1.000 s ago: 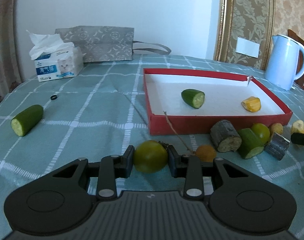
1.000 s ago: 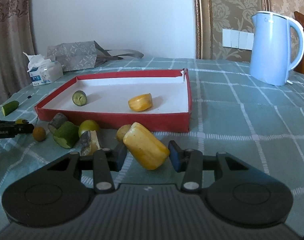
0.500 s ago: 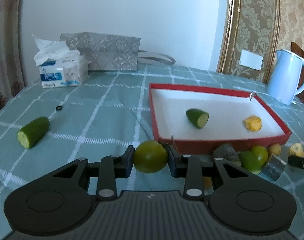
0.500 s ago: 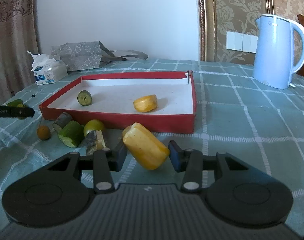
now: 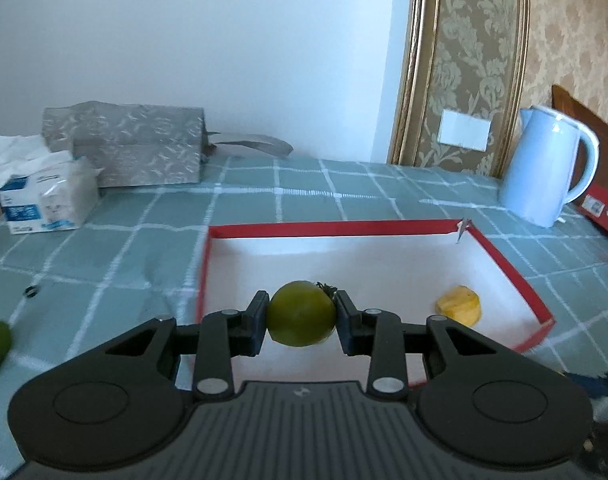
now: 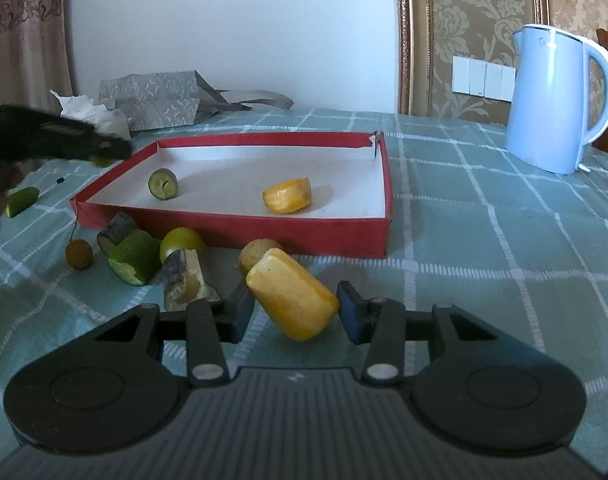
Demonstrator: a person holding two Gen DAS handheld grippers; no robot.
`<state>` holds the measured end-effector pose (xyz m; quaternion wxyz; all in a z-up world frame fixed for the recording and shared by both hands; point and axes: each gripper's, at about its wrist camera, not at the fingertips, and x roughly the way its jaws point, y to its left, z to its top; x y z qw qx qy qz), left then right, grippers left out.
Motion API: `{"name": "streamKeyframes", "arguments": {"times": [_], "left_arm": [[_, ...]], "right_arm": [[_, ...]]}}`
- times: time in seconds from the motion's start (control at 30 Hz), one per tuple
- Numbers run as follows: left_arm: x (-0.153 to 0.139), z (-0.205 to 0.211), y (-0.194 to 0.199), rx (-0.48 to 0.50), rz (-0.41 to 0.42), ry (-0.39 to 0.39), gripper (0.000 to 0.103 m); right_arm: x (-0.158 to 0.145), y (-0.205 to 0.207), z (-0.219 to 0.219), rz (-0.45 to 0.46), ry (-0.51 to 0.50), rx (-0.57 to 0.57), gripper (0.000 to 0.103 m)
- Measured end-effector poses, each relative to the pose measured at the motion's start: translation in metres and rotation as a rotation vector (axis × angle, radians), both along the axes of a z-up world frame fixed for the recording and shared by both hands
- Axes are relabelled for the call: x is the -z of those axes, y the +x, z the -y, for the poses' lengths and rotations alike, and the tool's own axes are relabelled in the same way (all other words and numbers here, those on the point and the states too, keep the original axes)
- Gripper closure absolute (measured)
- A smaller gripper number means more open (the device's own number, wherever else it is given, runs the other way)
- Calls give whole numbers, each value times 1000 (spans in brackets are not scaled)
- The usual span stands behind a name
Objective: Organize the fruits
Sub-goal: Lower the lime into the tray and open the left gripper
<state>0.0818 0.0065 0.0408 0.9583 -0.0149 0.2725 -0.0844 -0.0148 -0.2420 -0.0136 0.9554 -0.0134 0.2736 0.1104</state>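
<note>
Resting between right hand-held gripper [image 6: 292,312]: yellow chunk [image 6: 292,300]

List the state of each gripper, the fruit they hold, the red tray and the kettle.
Left gripper: shut on the green tomato, lifted over the tray.
Right gripper: around the yellow piece, grip uncertain.
Red tray: open, holding a cucumber piece and a yellow chunk.
Kettle: upright, lid closed.

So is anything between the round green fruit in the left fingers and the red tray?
Nothing visible: the round green fruit, held by the left gripper, hangs over the red tray; the white floor below it looks bare.
</note>
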Motion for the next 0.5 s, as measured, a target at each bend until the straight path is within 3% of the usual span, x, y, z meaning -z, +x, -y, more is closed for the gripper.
{"name": "streamKeyframes", "arguments": {"times": [0.23,0.37,0.5], "left_arm": [[20,11,26,-21,-30,25,67],[21,11,25,-45,-18,57,40],[19,6,14,-62,13,62,38]], "right_arm": [[0,0,-2,5,-12,-2,60],[0,0,-2,6,-15,-3,60],[0,0,-1,5,-12,-3,60]]}}
